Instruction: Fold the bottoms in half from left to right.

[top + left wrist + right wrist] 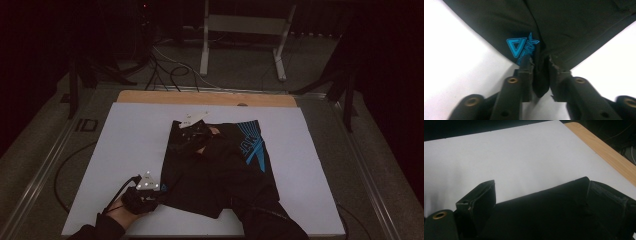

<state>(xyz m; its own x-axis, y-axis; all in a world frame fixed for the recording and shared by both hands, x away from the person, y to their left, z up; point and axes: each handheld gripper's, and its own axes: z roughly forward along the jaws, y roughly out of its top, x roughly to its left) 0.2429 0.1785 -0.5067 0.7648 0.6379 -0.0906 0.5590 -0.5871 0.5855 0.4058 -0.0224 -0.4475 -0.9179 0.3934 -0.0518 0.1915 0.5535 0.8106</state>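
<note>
Black cloth with bright blue printing, a pair of sports shorts (pixel 220 165) as far as I can tell, lies spread on the white sheet (pixel 130 150) that covers my wooden table (pixel 150 96). Its near corner, the one bearing the small blue triangle logo (pixel 520 47), sits right between the jaws of my left tongs (pixel 537 63), and a fold of the fabric is pinched there: the left tongs are clenched on the shorts at that corner. In the high view the left tongs (pixel 150 192) sit at the garment's near left edge, held low in my left hand (pixel 122 212).

My right tongs (pixel 192 131) are over the far left corner of the shorts. In the right gripper view the far hem lies between the two jaws, which stand wide apart, so the right tongs (pixel 541 192) are released and grasp nothing.

I judge the step to be taking hold of the two left corners, ready for a fold. Next, I need to lower the right tongs onto the hem and close them on one layer, then lift both corners together, keeping the cloth taut and level.
</note>
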